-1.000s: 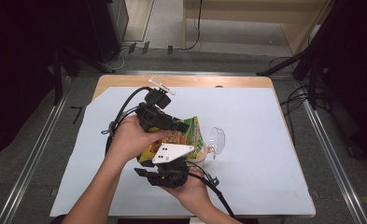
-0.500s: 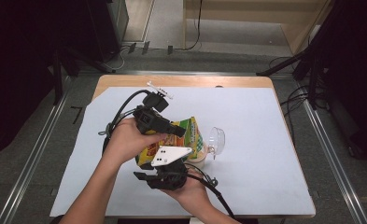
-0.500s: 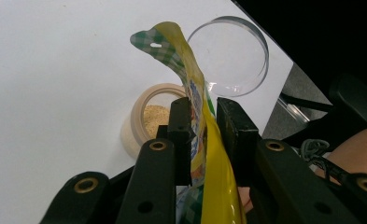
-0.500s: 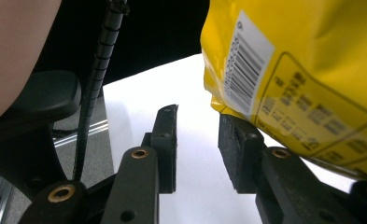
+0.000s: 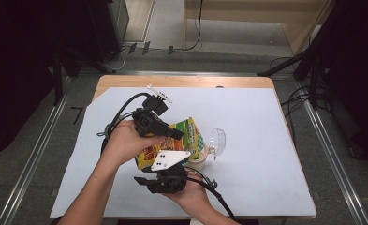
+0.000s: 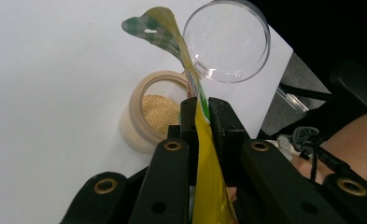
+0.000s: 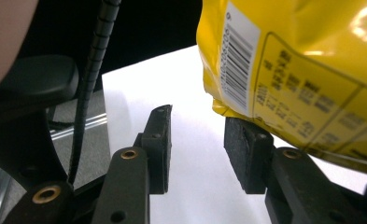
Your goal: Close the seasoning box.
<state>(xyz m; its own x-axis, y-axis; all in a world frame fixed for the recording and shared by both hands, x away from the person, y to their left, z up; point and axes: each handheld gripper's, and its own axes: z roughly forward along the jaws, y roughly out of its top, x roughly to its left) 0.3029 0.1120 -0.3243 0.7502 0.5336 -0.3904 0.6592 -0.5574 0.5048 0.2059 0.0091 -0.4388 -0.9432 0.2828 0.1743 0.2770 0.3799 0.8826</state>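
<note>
While right gripper (image 7: 197, 140) newly parted, pouch (image 6: 204, 154) freshly pinched.

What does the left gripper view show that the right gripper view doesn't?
Left gripper view: the left claw shut on the yellow pouch's edge, having just closed tighter; beyond it, a beige jar of tan granules and a clear round lid.

Right gripper view: the right claw, open with nothing between its jaws, having just widened, and the pouch's barcode.

Both: the pouch and the white table cover.
</note>
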